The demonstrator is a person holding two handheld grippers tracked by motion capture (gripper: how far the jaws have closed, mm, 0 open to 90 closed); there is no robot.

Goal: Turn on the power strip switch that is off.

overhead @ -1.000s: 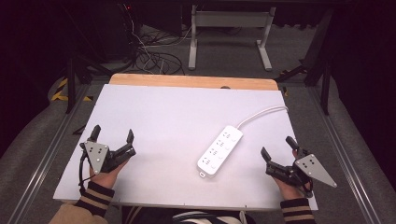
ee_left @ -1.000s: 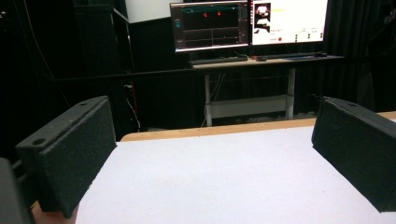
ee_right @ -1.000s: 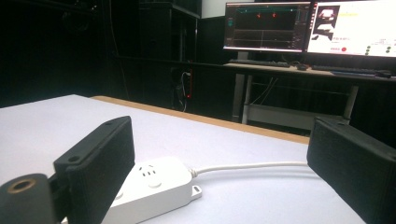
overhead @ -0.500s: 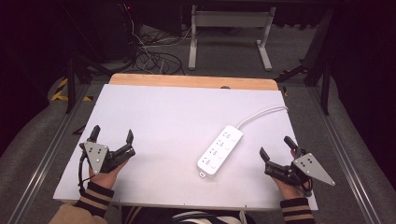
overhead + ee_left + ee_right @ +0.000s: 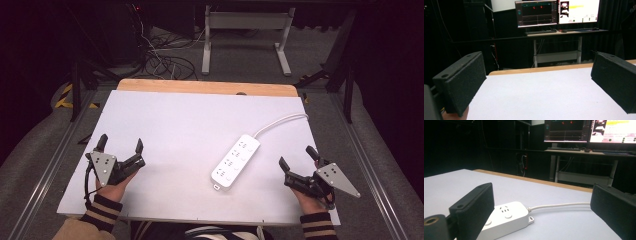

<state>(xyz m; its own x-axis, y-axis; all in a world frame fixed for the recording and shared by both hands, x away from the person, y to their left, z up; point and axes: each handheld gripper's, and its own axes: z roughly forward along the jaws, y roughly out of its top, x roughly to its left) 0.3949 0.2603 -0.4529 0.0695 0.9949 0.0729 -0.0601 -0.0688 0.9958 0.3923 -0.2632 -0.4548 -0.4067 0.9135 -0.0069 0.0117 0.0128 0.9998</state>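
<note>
A white power strip (image 5: 236,161) lies flat on the white table (image 5: 170,125), right of centre and set diagonally, its cord (image 5: 280,122) curling off toward the table's far right edge. The right claw (image 5: 298,162) rests at the near right corner, released, jaws spread wide with nothing between them — it sits near the strip's near end but clear of it. In the right gripper view the strip (image 5: 504,220) shows just past the left jaw, sockets up, the cord (image 5: 559,205) running away across the table. The left claw (image 5: 120,146) sits at the near left, well apart from the strip, likewise released and empty; its own view looks over bare table (image 5: 536,95) toward monitors (image 5: 556,12) beyond. The likely risk is in the first contact: the strip is smooth, low and loose on a slick surface, so a jaw coming in from one side would probably push it and make it pivot rather than grip it. The cord could also drag — tugging the strip askew if it is lifted by one end.
</note>
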